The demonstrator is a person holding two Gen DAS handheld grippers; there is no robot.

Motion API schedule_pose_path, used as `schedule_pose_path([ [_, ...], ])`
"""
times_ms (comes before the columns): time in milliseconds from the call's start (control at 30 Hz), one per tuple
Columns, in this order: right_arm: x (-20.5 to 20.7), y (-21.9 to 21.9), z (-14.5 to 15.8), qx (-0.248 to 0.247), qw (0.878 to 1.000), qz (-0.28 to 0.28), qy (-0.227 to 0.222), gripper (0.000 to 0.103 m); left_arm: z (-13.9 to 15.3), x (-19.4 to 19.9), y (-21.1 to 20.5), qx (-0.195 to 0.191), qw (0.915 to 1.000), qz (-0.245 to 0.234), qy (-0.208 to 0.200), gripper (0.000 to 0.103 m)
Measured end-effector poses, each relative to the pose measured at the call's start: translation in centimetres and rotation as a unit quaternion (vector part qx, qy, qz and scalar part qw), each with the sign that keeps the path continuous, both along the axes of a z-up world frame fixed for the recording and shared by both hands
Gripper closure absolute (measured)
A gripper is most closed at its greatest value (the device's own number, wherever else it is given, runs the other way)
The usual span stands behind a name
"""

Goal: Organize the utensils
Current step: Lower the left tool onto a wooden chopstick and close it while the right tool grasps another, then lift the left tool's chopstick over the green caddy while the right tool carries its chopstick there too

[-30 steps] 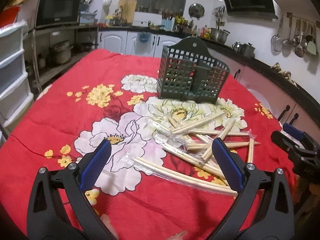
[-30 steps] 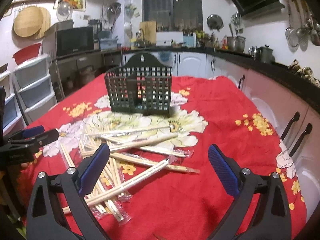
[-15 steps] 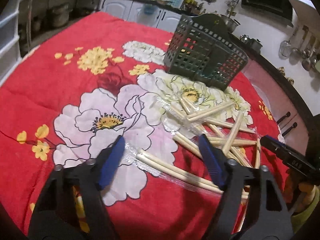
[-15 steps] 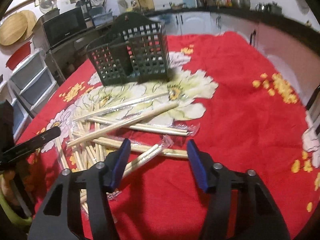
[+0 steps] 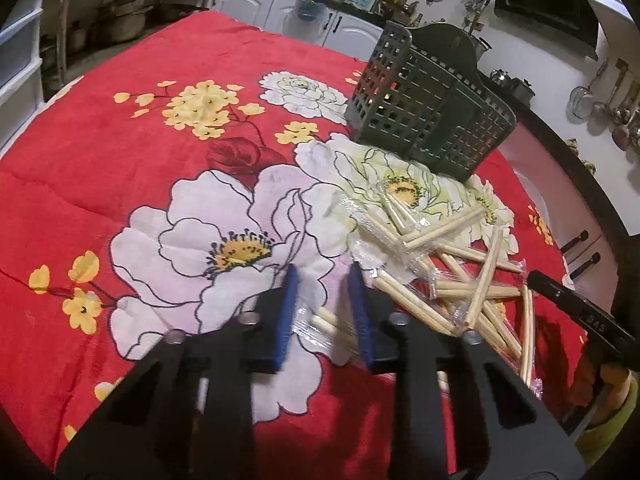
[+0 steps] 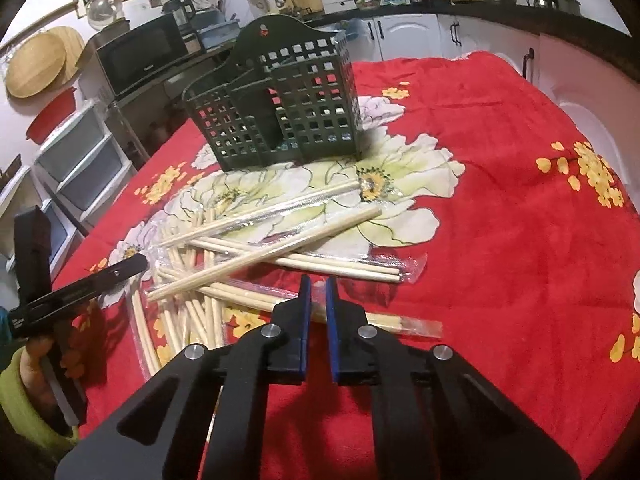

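Note:
Several plastic-wrapped pairs of wooden chopsticks (image 5: pixel 460 280) lie in a loose pile (image 6: pixel 260 248) on the red flowered tablecloth (image 5: pixel 120 160). Behind the pile a dark green lattice utensil holder (image 5: pixel 432 120) stands upright (image 6: pixel 280 112). My left gripper (image 5: pixel 322 280) is low at the pile's near end. Its jaws are closing, and the blue pads touch the wrapper of one pair (image 5: pixel 324 322). My right gripper (image 6: pixel 318 284) is closing too. Its pads are nearly together, pinching another wrapped pair (image 6: pixel 400 322) that sticks out to the right.
The table is ringed by a dark kitchen counter with white cabinets (image 6: pixel 408 32). Plastic drawers (image 6: pixel 80 160) and a microwave (image 6: pixel 144 52) stand to the left. Each view shows the other gripper's fingers (image 5: pixel 576 308) beside the pile (image 6: pixel 80 288), held by a hand in a green sleeve.
Both grippers came down and forward to the pile. Their jaws went from wide open to closed around a wrapped chopstick pair each.

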State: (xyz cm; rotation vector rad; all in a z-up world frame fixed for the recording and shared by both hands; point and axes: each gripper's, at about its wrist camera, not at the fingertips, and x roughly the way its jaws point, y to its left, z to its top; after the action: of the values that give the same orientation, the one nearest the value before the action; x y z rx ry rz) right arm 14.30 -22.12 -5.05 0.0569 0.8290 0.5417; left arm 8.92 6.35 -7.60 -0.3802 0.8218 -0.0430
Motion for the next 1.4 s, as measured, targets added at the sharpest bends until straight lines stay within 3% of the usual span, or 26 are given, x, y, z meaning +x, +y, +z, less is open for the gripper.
schedule_pose_path([
  [133, -0.2, 0.1, 0.7, 0.005, 1.000, 0.005, -0.014, 0.097, -0.1, 0.2, 0.4, -0.006, 1.0000, -0.001, 0.003, 0.102],
  [400, 0.1, 0.3, 2.3, 0.000, 0.999, 0.007, -0.044, 0.098, 0.7, -0.1, 1.1, -0.012, 0.9998, -0.010, -0.009, 0.103],
  [833, 0.5, 0.8, 5.6, 0.004, 0.996, 0.015, -0.086, 0.098, 5.1, -1.5, 1.9, -0.001, 0.9986, -0.022, -0.047, 0.103],
  [1033, 0.1, 1.4, 6.7, 0.009, 0.995, 0.022, -0.100, 0.098, 5.0, -2.4, 1.9, -0.006, 0.9987, -0.045, -0.025, 0.103],
  [1100, -0.2, 1.5, 7.0, 0.014, 0.994, 0.024, -0.103, 0.098, 3.9, -2.7, 1.6, -0.013, 0.9985, -0.053, -0.004, 0.097],
  [1233, -0.7, 1.7, 8.0, 0.025, 0.993, 0.032, -0.114, 0.098, 2.4, -3.1, 1.0, -0.007, 0.9988, -0.043, 0.020, 0.069],
  [1400, -1.3, 2.1, 9.7, 0.038, 0.990, 0.043, -0.132, 0.098, 1.1, -2.7, 0.7, -0.001, 0.9985, -0.038, 0.038, 0.065],
])
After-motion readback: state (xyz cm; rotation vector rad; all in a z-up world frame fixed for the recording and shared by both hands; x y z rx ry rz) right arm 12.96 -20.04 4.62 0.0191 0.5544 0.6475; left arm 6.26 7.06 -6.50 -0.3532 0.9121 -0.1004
